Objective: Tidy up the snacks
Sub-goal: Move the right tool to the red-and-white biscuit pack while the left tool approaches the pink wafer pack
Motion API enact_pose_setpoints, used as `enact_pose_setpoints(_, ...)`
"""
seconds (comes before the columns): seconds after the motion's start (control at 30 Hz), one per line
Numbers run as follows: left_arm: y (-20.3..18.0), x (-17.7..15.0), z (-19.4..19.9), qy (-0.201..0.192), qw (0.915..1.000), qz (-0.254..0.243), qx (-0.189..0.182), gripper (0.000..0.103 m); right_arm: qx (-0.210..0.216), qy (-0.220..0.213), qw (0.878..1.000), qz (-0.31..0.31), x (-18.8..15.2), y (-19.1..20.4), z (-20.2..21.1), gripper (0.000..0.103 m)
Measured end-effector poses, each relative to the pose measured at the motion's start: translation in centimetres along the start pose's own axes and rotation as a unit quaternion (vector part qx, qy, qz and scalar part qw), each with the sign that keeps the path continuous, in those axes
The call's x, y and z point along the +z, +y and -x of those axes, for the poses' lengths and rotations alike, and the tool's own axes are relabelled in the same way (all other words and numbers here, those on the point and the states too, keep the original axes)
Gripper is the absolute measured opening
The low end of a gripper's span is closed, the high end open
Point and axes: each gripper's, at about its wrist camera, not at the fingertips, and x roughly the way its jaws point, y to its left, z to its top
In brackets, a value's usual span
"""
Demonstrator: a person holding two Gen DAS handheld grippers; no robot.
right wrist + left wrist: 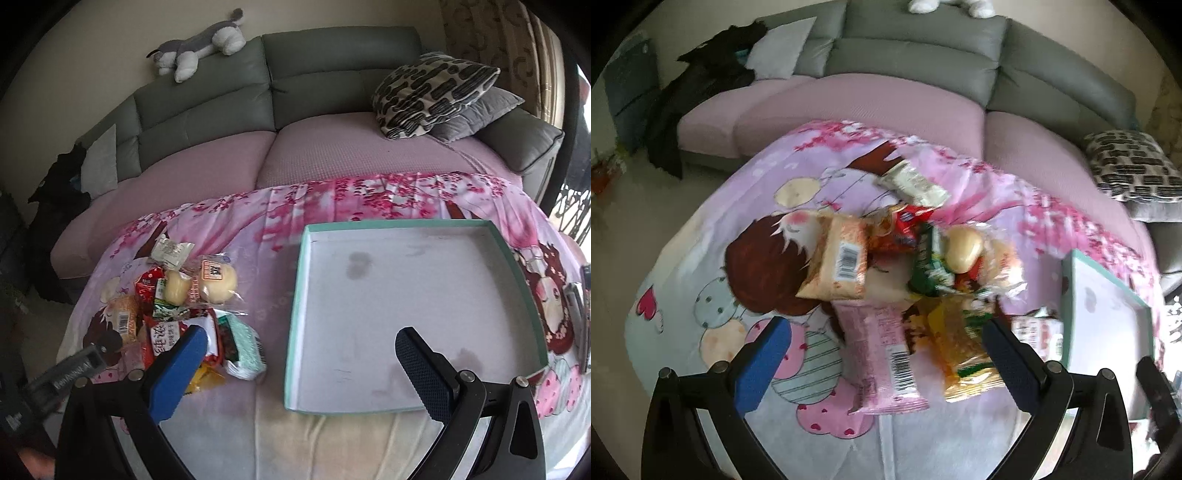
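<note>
The left gripper (886, 354) is hovering over the snacks (908, 273), jaws wide apart, with a pink packet (882, 354) and a yellow packet (964, 350) lying between its fingers. The snacks are sitting in a loose pile on the pink cloth (258, 221), just left of the tray (406, 317). The right gripper (295, 354) is hanging over the tray's near left edge, jaws also spread and holding nothing. The tray is lying flat with nothing in it

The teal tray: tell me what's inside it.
The teal tray holds no snacks, only grey smudges on its white floor. The right gripper's fingers hide a small patch near its front edge.
</note>
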Motion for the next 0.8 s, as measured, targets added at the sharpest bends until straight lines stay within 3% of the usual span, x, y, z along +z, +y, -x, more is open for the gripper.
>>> enact_pose_setpoints(0.53, 1.8, -0.3, -3.1, 0.005, 0.9983, 0.057, -0.006, 0.103, 0.008, 0.008, 1.0, 0.022, 0.9, 2.2, -3.1, 0.103)
enact_pose_setpoints(0.8, 3.2, -1.3, -5.3, 0.038, 0.9967, 0.064, -0.031, 0.103, 0.035, 0.02, 0.998, 0.05, -0.1, 4.6, -3.6, 0.103)
